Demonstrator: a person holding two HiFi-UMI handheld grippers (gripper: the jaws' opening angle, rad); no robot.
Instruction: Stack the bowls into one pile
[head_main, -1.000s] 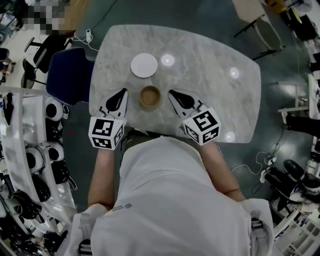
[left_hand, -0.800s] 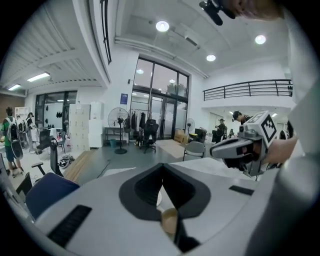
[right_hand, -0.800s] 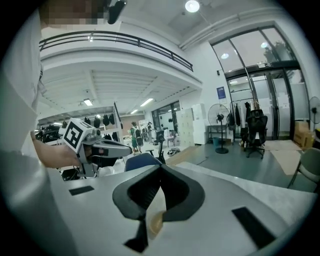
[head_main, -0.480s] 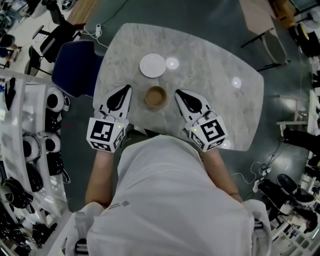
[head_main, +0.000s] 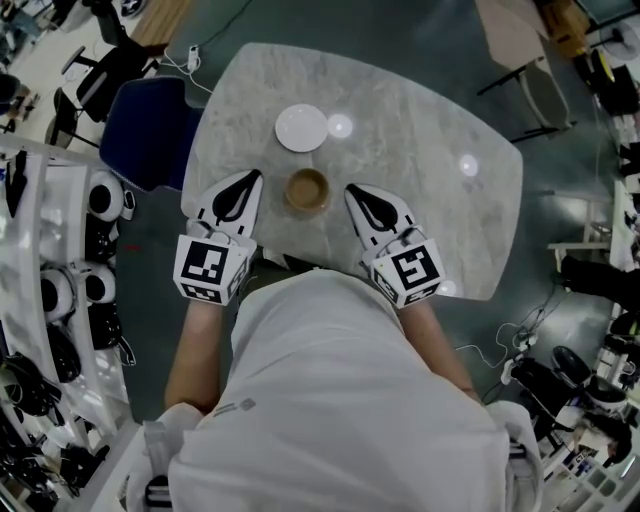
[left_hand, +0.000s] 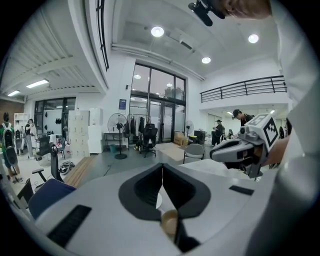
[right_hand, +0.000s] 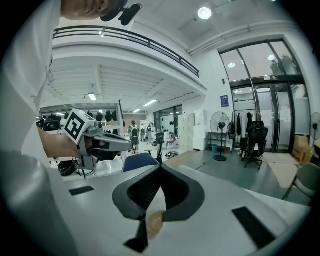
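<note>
- Head view: the brown bowl sits at the table's near edge between the left gripper and right gripper; the white bowl sits farther, apart.
- The gripper views alone show both jaw pairs closed on nothing.

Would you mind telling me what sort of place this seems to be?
Probably a robotics lab or workshop hall: shelves of white gear, a mezzanine railing and tall glass doors.
</note>
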